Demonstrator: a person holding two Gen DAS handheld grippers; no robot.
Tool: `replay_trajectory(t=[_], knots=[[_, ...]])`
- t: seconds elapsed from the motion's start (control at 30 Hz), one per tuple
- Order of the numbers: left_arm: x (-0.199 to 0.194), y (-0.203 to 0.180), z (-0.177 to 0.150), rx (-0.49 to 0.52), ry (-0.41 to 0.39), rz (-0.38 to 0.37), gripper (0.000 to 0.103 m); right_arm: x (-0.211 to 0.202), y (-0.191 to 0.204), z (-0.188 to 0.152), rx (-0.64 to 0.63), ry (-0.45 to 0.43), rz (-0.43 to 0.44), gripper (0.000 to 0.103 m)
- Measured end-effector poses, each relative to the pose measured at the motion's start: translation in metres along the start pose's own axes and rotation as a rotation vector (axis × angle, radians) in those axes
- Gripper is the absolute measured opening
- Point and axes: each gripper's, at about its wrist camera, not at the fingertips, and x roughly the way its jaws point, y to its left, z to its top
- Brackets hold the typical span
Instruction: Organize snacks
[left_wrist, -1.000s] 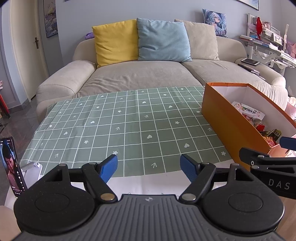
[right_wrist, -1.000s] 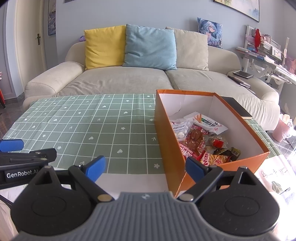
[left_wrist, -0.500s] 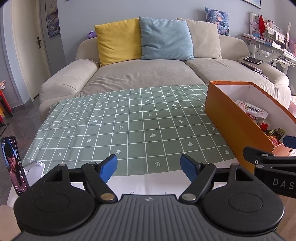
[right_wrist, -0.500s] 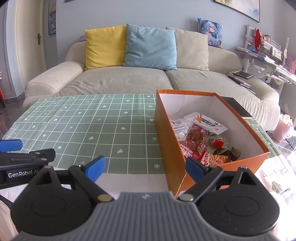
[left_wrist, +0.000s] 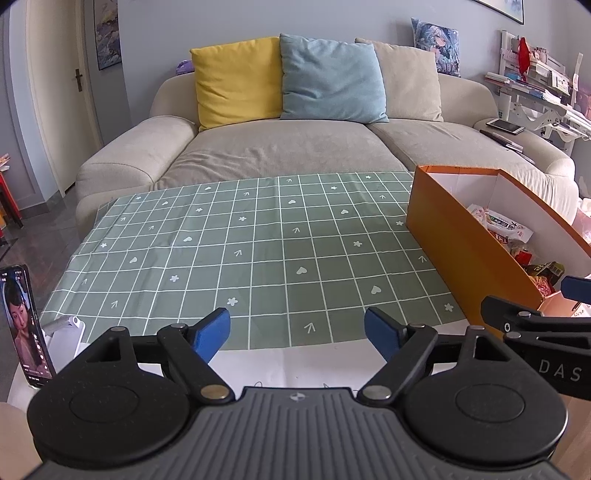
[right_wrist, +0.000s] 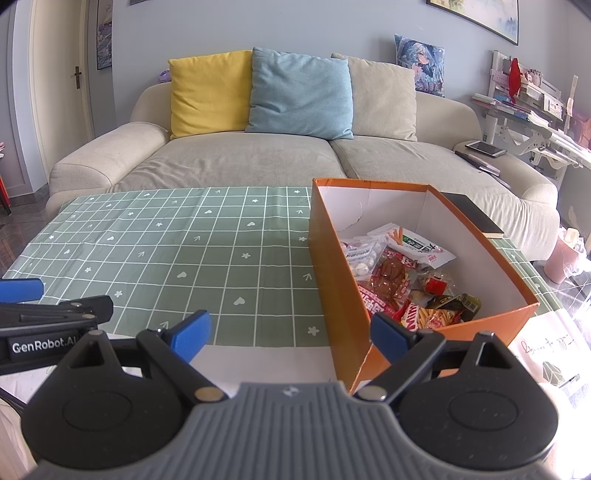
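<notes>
Above the near tabletop edge, both the left tongs (left_wrist: 297, 330) and right tongs (right_wrist: 290, 336) gape empty. Snacks (right_wrist: 402, 280) lie heaped inside the orange box (right_wrist: 332, 273); best lift the right tongs over its wall, then pinch one topmost packet.
</notes>
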Motion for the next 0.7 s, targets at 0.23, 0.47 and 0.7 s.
replay_trajectory(t=[0.23,0.47,0.7], knots=[[-0.0019,-0.0008,-0.0002,0.009,-0.012,0.011,0.097,0.0006,0.0003,0.0004,0.002,0.001,0.001,0.090],[-0.0032,-0.0043,0.0001,0.036,-0.025,0.041,0.097,0.0008,0.0006,0.0003,0.002,0.002,0.000,0.090],[-0.0021,-0.0048,-0.0006,0.045,-0.019,0.044,0.097,0.0009,0.0010,0.0005,0.002,0.002,0.000,0.090]])
